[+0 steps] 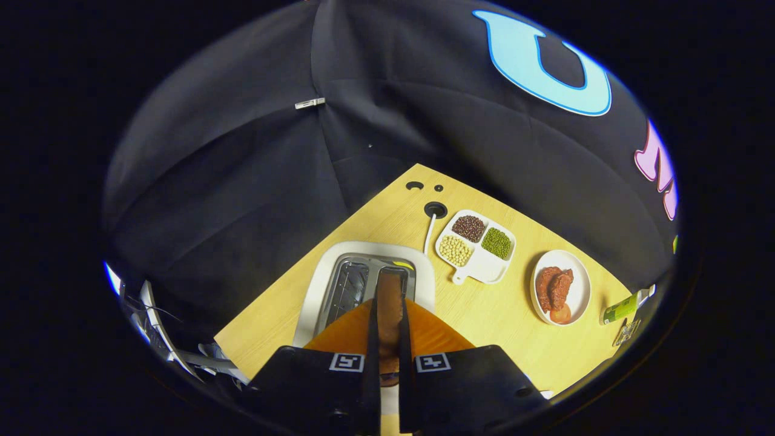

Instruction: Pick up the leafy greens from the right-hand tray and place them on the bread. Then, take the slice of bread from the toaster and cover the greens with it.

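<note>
My gripper is clamped on the brown, edge-on slice of toasted bread, both fingers pressing its faces, and I judge it is just above the slot of the white toaster with the metal grille. I want a straight vertical lift (no twisting, or the crust may catch the slot). Beyond sit a white three-part dish of beans and a round white plate of reddish meat on the pale wooden table.

Table: light wood, cable hole at the far end
Toaster: just ahead of the fingers
Tray: three compartments — beside toaster
Plate: beyond tray
Bottle: at table edge
</note>
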Action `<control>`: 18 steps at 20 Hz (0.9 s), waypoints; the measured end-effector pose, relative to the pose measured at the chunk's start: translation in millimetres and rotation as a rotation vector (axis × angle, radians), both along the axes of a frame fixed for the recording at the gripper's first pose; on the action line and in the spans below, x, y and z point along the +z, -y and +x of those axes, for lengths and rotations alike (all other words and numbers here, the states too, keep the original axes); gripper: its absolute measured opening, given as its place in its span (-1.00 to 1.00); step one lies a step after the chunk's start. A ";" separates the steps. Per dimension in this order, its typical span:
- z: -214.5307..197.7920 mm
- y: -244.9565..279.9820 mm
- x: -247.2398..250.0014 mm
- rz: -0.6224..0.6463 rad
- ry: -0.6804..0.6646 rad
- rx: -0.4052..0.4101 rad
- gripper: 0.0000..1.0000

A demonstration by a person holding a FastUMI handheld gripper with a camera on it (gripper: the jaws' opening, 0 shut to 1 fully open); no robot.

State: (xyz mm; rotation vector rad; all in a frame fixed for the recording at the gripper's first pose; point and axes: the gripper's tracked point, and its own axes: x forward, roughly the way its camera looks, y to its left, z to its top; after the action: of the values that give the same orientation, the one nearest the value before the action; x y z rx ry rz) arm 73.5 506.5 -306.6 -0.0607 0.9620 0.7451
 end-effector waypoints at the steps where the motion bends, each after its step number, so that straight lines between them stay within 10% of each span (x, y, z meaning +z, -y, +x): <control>1: 3.0 1.8 8.5 0.019 0.005 -0.010 -0.67; 11: 13.8 73.3 124.9 0.216 0.102 -0.077 -0.68; 18: -13.4 187.6 101.0 0.154 0.141 -0.195 -0.68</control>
State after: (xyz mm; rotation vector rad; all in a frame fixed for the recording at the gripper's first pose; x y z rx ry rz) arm 60.1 318.9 -205.6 0.1126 0.7618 0.6235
